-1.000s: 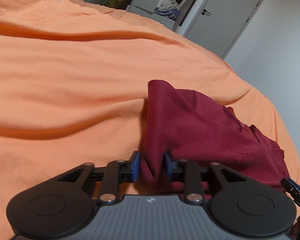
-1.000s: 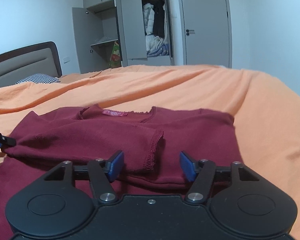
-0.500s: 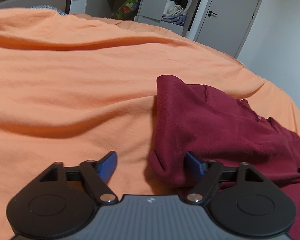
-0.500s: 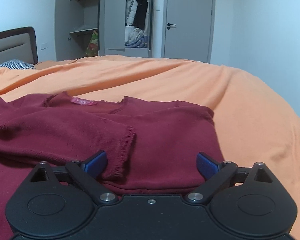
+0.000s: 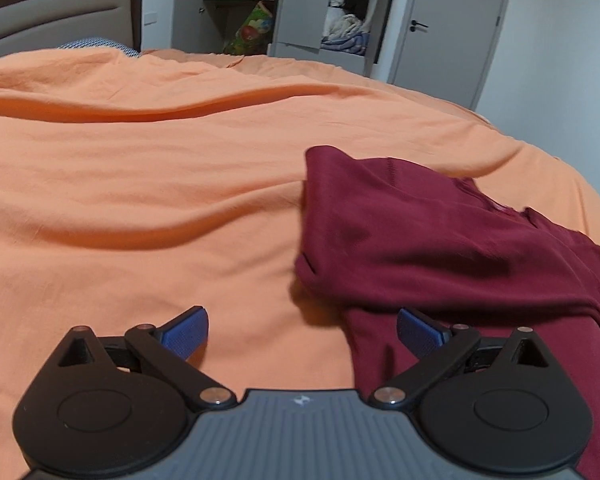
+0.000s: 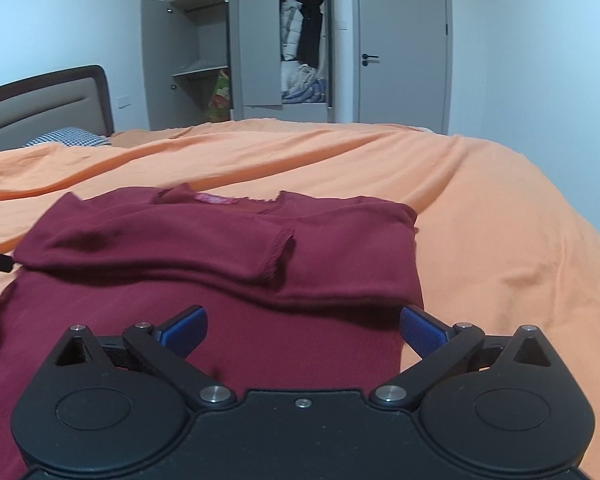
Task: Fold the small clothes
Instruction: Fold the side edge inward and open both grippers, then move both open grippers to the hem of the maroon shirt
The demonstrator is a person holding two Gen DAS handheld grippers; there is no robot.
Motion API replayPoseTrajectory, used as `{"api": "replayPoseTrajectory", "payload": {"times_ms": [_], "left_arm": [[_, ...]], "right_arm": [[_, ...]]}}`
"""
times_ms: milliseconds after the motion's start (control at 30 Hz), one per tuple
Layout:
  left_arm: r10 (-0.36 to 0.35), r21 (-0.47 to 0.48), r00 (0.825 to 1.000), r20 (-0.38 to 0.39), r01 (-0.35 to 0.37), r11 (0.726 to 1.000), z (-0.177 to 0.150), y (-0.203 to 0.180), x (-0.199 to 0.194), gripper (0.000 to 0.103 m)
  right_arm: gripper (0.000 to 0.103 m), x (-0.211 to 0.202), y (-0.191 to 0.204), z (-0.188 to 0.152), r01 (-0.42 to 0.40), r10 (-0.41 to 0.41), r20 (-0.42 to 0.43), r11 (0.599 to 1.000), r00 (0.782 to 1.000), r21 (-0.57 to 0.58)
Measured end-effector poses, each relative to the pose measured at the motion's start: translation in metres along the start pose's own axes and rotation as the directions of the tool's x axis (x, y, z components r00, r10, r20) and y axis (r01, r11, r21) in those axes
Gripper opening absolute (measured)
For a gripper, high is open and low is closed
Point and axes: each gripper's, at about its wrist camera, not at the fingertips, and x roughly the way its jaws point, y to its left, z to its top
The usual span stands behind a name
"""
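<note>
A dark red long-sleeved top [image 6: 220, 272] lies flat on the orange bed cover [image 6: 500, 240], both sleeves folded across its chest and a pink label at the neck. My right gripper [image 6: 303, 332] is open just above the top's lower part, holding nothing. In the left wrist view the same dark red top [image 5: 440, 248] lies to the right, its folded shoulder edge nearest. There my left gripper [image 5: 302, 334] is open over the bed cover [image 5: 140, 200], its right pad above the top's side edge. The left gripper's tip shows at the right wrist view's left edge.
A padded headboard [image 6: 40, 108] and a checked pillow [image 6: 66, 136] stand at the back left. Behind the bed are an open grey wardrobe [image 6: 260, 48] with clothes inside and a shut grey door [image 6: 404, 44]. The bed's edge drops off at the right.
My left gripper let go of the folded sleeve edge, opened wide and drew back. My right gripper opened wider and pulled back from the sleeve cuff. The sleeve now rests on the top.
</note>
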Motion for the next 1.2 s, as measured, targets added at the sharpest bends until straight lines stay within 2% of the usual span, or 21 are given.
{"api": "replayPoseTrajectory", "payload": {"times_ms": [200,333,533,767,867,967,1100,1200], "left_arm": [[-0.019,0.038,0.999,0.034,0.018,0.999,-0.024,-0.016,-0.031,0.102],[-0.046,0.100,0.998,0.050,0.041,0.994,-0.043,-0.026,-0.052,0.102],[-0.058,0.169,0.996,0.064,0.047,0.985,-0.072,-0.037,-0.076,0.103],[-0.098,0.165,0.994,0.040,0.090,0.982,-0.102,-0.036,-0.095,0.102],[-0.136,0.127,0.991,0.009,0.134,0.983,-0.114,-0.033,-0.103,0.103],[-0.153,0.111,0.988,0.011,0.151,0.982,-0.125,-0.033,-0.114,0.103],[-0.156,0.159,0.988,0.024,0.150,0.976,-0.139,-0.038,-0.127,0.103],[-0.162,0.202,0.986,0.037,0.152,0.968,-0.149,-0.044,-0.136,0.103]], "right_arm": [[0.102,-0.034,0.005,-0.020,-0.066,0.066,0.002,0.997,0.998,-0.031],[0.102,-0.061,0.011,-0.036,-0.115,0.117,0.017,0.989,0.993,-0.093],[0.102,-0.095,0.025,-0.062,-0.117,0.126,0.026,0.968,0.992,-0.224],[0.102,-0.124,0.039,-0.092,-0.137,0.147,0.008,0.937,0.989,-0.323],[0.102,-0.140,0.048,-0.105,-0.152,0.167,0.007,0.909,0.986,-0.388],[0.102,-0.154,0.059,-0.121,-0.149,0.172,0.002,0.858,0.985,-0.491],[0.102,-0.171,0.073,-0.144,-0.136,0.162,-0.012,0.784,0.987,-0.606],[0.102,-0.183,0.076,-0.159,-0.135,0.161,-0.017,0.758,0.987,-0.638]]}}
